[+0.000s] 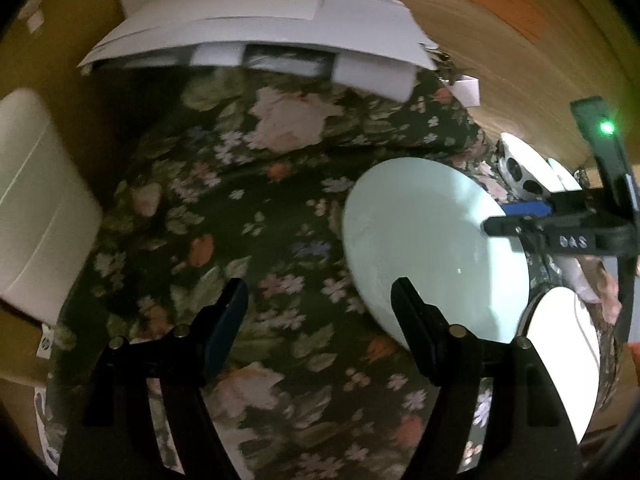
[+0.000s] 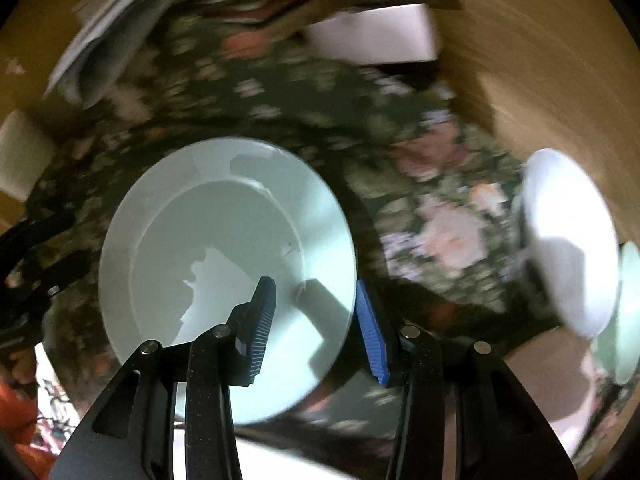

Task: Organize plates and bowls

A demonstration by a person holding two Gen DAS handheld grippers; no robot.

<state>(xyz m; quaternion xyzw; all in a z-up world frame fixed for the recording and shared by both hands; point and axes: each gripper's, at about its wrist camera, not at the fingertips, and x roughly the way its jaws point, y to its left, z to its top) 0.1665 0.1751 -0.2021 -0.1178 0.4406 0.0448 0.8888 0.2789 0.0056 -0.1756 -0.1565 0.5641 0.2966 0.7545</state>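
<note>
A pale green plate [image 1: 424, 240] lies on the floral tablecloth [image 1: 240, 220]; it also shows in the right wrist view [image 2: 208, 248]. My right gripper [image 2: 316, 324] is open, its fingers straddling the plate's near right rim, one over the plate and one just outside it. In the left wrist view it reaches over the plate from the right [image 1: 516, 220]. My left gripper [image 1: 320, 316] is open and empty above the cloth, left of the plate. A white plate [image 1: 568, 360] lies at the lower right. A white bowl [image 2: 568, 240] sits to the right.
White papers [image 1: 260, 28] and a white box [image 2: 372, 36] lie at the table's far end. A spotted white dish [image 1: 520, 172] sits beyond the green plate. A white chair [image 1: 36, 208] stands at the left. A wooden floor [image 1: 500, 52] surrounds the table.
</note>
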